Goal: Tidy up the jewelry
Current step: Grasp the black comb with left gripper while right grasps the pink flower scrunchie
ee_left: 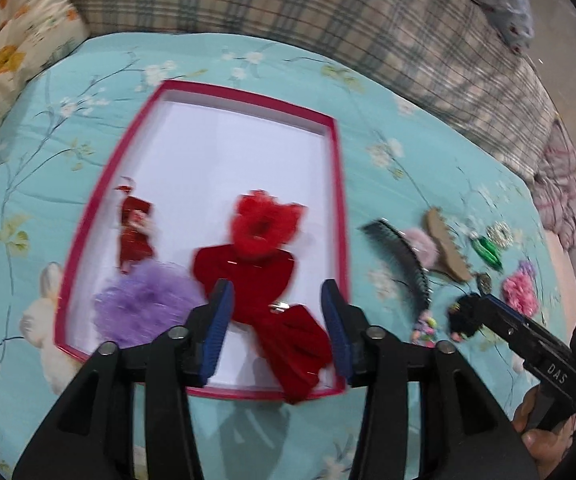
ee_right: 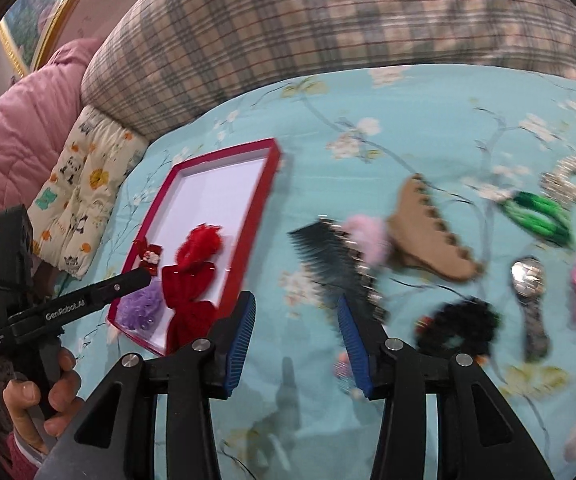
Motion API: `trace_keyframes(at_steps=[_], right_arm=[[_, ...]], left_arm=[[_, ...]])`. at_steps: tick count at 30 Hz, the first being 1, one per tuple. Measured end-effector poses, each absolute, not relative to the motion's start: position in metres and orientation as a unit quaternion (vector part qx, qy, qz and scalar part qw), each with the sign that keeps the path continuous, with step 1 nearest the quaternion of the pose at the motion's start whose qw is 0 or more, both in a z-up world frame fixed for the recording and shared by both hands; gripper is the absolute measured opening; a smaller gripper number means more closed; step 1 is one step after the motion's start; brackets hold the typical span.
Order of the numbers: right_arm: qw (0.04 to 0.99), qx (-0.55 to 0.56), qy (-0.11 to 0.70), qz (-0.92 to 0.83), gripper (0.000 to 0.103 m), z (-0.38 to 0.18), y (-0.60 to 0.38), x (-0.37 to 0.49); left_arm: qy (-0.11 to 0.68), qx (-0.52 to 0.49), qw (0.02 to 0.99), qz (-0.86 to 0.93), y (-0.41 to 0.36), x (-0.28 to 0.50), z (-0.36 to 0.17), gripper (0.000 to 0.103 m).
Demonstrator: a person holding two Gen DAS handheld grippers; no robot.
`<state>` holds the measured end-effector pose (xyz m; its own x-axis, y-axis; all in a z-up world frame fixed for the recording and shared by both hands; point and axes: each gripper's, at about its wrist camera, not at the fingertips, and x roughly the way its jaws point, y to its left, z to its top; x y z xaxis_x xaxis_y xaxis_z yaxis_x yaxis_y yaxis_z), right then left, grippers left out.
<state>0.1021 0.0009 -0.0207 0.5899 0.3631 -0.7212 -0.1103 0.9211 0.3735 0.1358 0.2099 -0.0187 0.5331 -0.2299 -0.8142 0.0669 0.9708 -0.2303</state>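
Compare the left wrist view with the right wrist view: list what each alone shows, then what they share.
Only the left wrist view shows the white rabbit print on the bedsheet beside the tray's left edge.

Only the right wrist view shows the pink quilted jacket, the gold picture frame and the silver wristwatch clearly.

Both show the red-rimmed white tray holding the red velvet bow, fluffy red scrunchie and purple pom-pom, plus the black comb clip and tan claw clip on the sheet.
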Motion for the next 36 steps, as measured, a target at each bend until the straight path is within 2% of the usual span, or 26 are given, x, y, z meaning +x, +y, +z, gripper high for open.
trace_keyframes(at_steps=[17,24,31,36], right_arm=[[0.893,0.156,0.421,0.038,0.05,-0.013,-0.108,0.047],[0.898,0.156,0.41,-0.021,0.054,-0.014,-0.156,0.026],[0.894,0.174,0.409,-0.056,0.055,-0.025,-0.19,0.03],[0.892,0.179,0.408,-0.077,0.063,-0.031,-0.205,0.036]], left_arm=[[0.48,-0.055,0.864,-0.144,0.133,0.123,-0.012,0.048],[0.5,-0.057,0.849,-0.164,0.108,0.124,-0.026,0.048],[0.519,-0.058,0.834,-0.179,0.083,0.132,-0.041,0.048],[0.531,-0.073,0.826,-0.172,0.076,0.148,-0.055,0.048]])
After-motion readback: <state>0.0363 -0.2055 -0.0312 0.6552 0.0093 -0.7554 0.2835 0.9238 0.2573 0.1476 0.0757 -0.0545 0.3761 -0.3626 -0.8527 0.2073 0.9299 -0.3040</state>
